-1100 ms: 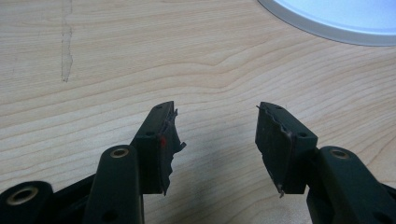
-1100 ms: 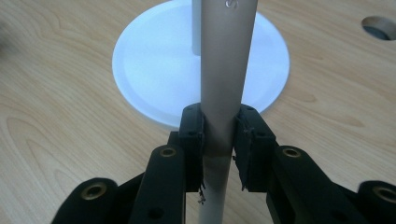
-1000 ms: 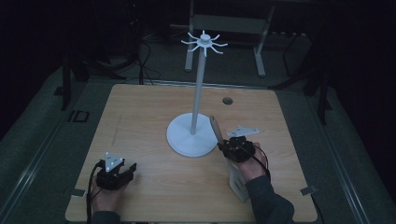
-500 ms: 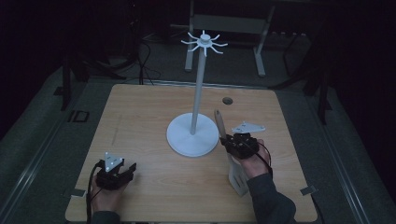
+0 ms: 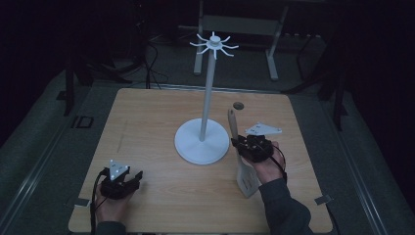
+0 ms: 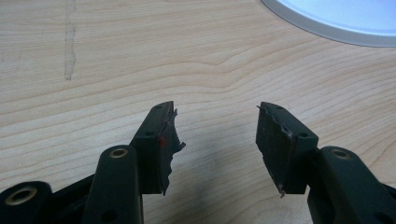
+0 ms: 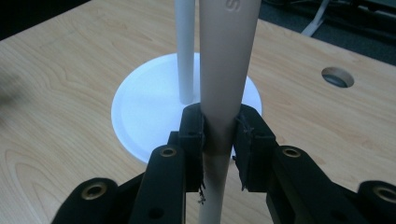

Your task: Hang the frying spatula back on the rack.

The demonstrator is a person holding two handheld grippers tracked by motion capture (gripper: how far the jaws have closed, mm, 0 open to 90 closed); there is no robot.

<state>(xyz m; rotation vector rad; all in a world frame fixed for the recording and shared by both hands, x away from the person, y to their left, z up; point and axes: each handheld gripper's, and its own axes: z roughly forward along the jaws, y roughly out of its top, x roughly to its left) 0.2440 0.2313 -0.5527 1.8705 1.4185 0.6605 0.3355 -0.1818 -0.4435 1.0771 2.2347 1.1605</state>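
- Dim surroundings frame a pale wooden table [image 5: 147, 127], where a white hanging stand [image 5: 206, 98] rises from its round base, hooks spread at the top.
- At the person's right, the right gripper [image 5: 247, 147] has its jaws clamped on the handle of a beige slotted spatula [image 5: 246, 178], just beside the stand's base; the grip sits partway along the handle (likely leaving the handle end free for a hook).
- Near the table's front corner, the left gripper [image 6: 212, 140] rests with its jaws apart on nothing, apparently waiting.
- Compared with a second ago, the spatula's handle has tipped up toward the pole; the left gripper has not moved.
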